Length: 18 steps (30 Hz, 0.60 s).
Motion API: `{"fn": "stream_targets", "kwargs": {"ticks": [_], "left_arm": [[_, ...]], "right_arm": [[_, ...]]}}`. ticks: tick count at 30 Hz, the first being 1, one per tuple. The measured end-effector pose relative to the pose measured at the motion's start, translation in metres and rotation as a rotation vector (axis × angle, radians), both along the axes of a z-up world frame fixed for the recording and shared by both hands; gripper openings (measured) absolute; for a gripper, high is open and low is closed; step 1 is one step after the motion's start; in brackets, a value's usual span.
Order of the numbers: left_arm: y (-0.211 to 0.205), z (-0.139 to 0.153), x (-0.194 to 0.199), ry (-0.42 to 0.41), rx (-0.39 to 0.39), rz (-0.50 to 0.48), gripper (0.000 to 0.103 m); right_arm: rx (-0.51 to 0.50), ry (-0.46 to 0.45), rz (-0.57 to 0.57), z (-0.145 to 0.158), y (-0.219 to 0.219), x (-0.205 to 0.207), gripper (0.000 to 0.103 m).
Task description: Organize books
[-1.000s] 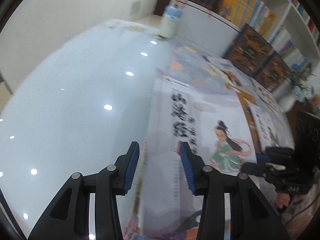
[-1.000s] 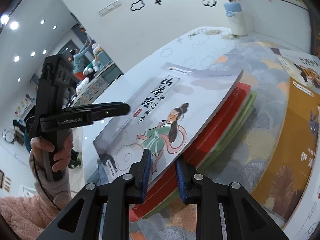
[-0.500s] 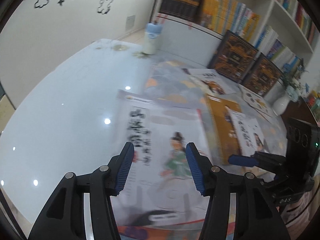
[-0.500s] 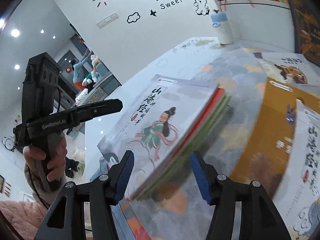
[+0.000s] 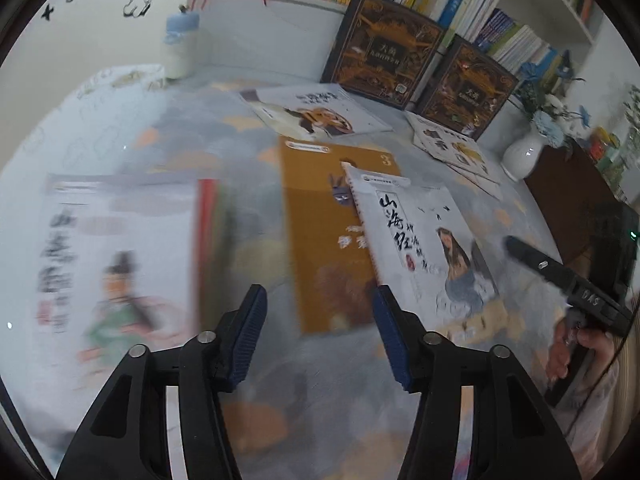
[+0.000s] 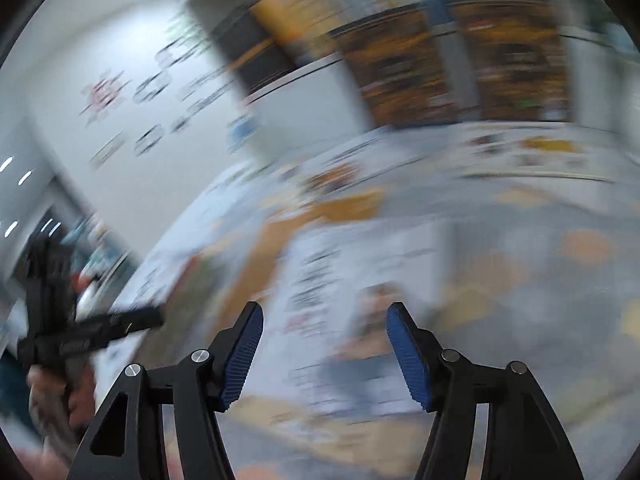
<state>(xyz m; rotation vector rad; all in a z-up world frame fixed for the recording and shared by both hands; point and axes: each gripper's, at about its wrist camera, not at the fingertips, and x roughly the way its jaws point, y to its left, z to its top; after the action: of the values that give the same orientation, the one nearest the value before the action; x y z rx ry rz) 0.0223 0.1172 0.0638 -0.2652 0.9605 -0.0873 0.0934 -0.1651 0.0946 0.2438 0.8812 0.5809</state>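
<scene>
Both tools are between books. The left gripper [image 5: 318, 322] and the right gripper [image 6: 324, 346] have just been opening; each now stands moderately wide with nothing between its pads. The finished stack of thin picture books [image 5: 120, 256] lies toward the left edge of the cloud-patterned table cover [image 5: 248, 148]. The next candidate, a white spiral-bound book with black calligraphy [image 5: 424, 244], rests overlapping an orange paperback [image 5: 320, 240] near the cover's middle. Approach its free edge low, close on that book alone, and lift before sliding.
</scene>
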Motion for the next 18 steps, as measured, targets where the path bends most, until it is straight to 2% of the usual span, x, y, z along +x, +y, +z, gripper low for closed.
{"fn": "stream_targets", "kwargs": {"ticks": [3,6,8,9,10,12,13,16,18], "left_arm": [[-0.017,-0.023,0.023,0.055,-0.007,0.014,0.059],[-0.028,-0.042,0.038,0.102,-0.09,-0.004,0.059],[-0.04,-0.04,0.038,0.059,-0.039,-0.019,0.059],[-0.047,-0.042,0.039,0.055,-0.019,-0.041,0.06],[-0.051,-0.042,0.038,0.034,-0.001,-0.051,0.064],[-0.061,-0.046,0.033,-0.029,0.024,-0.068,0.078],[-0.067,-0.048,0.03,-0.061,0.043,-0.082,0.089],[-0.094,-0.055,0.025,-0.095,0.221,-0.114,0.091],[-0.095,-0.054,0.023,-0.101,0.2,-0.128,0.092]], "right_arm": [[0.07,0.05,-0.093,-0.013,-0.034,0.02,0.062],[0.09,0.14,-0.09,-0.039,-0.04,0.031,0.062],[0.138,0.229,-0.085,-0.061,-0.041,0.033,0.063],[0.181,0.189,-0.106,-0.062,-0.044,0.03,0.063],[0.176,0.186,-0.105,-0.062,-0.044,0.028,0.063],[0.101,0.147,-0.074,-0.059,-0.034,0.025,0.063],[0.075,0.124,-0.065,-0.059,-0.029,0.023,0.064],[0.051,0.114,-0.047,-0.058,-0.025,0.019,0.065],[0.075,0.122,-0.041,-0.061,-0.027,0.02,0.066]]}}
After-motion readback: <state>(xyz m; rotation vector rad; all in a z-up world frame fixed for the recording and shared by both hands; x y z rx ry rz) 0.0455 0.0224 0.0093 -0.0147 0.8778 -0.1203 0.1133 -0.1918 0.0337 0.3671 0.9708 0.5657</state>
